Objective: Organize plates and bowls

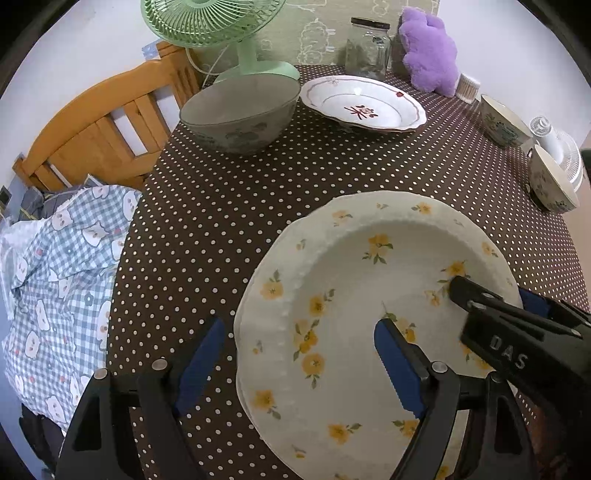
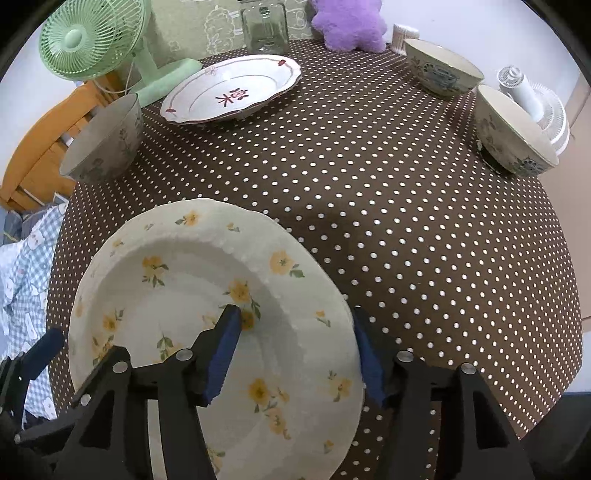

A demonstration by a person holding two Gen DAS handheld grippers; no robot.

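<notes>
A cream plate with yellow flowers (image 1: 343, 266) (image 2: 177, 280) lies on the dotted table near the front edge, and a second rim shows under its left side. My left gripper (image 1: 299, 354) is open and straddles the plate's left rim, one pad outside and one over the well. My right gripper (image 2: 295, 347) (image 1: 495, 295) is open astride the right rim, with neither pad pressing on it. A white plate with red marks (image 1: 364, 103) (image 2: 229, 88) and a grey bowl (image 1: 240, 114) (image 2: 103, 140) stand at the back. Two cream bowls (image 2: 443, 68) (image 2: 513, 133) sit at the right.
At the back are a green fan (image 1: 221, 22), a glass jar (image 1: 367, 48), a purple plush (image 1: 428, 51) and a tub of cotton swabs (image 1: 467, 86). A white fan (image 2: 535, 107) stands at the right edge. A wooden chair (image 1: 103, 122) and checked cloth (image 1: 62, 258) lie left of the table.
</notes>
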